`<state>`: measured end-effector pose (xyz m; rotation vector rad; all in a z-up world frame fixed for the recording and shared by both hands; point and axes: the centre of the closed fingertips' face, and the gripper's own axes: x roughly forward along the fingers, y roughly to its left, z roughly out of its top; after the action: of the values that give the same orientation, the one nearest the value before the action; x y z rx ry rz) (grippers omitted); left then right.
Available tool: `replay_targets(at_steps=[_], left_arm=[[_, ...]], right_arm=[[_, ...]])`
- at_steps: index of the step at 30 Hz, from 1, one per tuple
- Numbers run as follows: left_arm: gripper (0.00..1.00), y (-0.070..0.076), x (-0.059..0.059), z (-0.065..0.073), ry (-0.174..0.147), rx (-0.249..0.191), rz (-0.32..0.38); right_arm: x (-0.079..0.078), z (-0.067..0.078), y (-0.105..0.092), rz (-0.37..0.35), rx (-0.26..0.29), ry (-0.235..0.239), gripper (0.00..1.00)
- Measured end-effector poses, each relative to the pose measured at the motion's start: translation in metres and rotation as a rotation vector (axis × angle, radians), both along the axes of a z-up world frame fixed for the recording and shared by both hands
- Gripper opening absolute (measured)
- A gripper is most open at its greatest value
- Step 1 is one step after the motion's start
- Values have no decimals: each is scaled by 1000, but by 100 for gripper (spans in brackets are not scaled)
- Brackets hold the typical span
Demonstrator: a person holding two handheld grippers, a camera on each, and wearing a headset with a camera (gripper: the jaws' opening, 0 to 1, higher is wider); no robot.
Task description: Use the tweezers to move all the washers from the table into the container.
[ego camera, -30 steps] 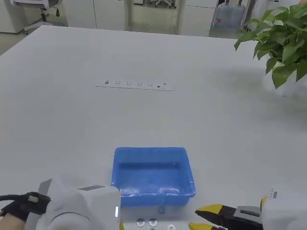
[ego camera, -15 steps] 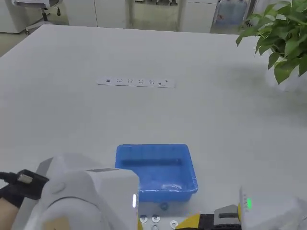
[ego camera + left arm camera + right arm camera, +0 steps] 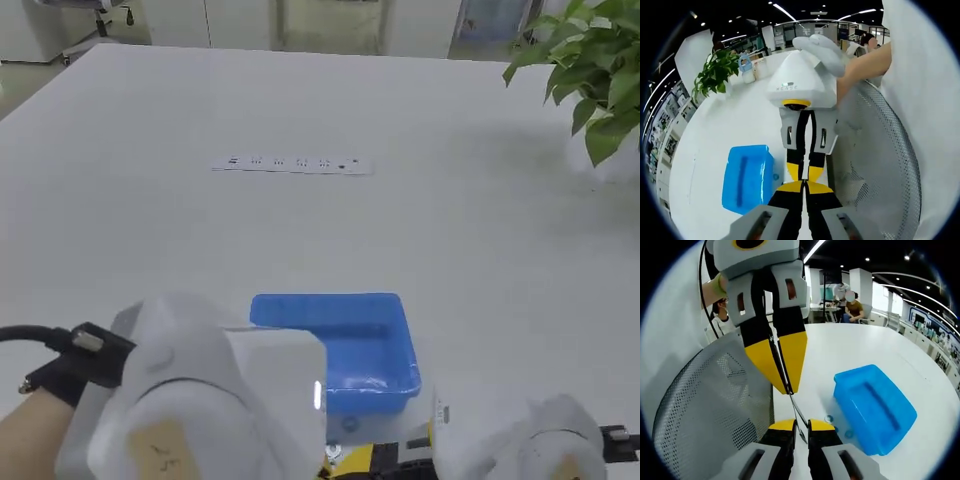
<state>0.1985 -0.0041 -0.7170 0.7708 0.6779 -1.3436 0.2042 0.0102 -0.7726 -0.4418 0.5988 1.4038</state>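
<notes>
Tweezers (image 3: 796,412) run as 1 thin metal line between the 2 grippers at the centre of the right gripper view. Left gripper (image 3: 788,389), entering from the top of that frame, has its yellow jaws clenched on the upper part of the tool. Right gripper (image 3: 801,426), rising from the bottom edge, has its jaws drawn in on the lower end. Judged step: transfer or re-grip of the tool before picking. No washer is held.

Procedure:
- Keep 1 gripper clamped until the other has a firm seat, then let go on 1 side only.
- Clamp the legs lightly enough that the tips can spring apart.
- Aim the tips at the washers (image 3: 828,418). 3 lie flat on the table (image 3: 300,230), lower right of centre, just beside the near wall of the blue container (image 3: 880,407). Its floor looks bare.

Clearances:
- Mesh chair back (image 3: 715,405) stands at the left of the frame, close to both grippers, and is a likely snag.
- The table edge runs near the washers, so move them toward the container, never toward the edge.
- In the head view the tabletop lies open across the middle. Power strip (image 3: 292,165) at upper centre and plant (image 3: 590,70) at upper right sit well apart from the work.
</notes>
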Motion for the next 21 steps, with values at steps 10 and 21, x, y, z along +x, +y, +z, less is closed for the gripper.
replay_targets(at_steps=[10, 21], left_arm=[[0, 7, 20, 4, -25, 3, 51], [0, 10, 28, -2, 14, 42, 56]], right_arm=[[21, 5, 7, -36, 23, -20, 5], [25, -1, 10, -50, 35, 34, 5]])
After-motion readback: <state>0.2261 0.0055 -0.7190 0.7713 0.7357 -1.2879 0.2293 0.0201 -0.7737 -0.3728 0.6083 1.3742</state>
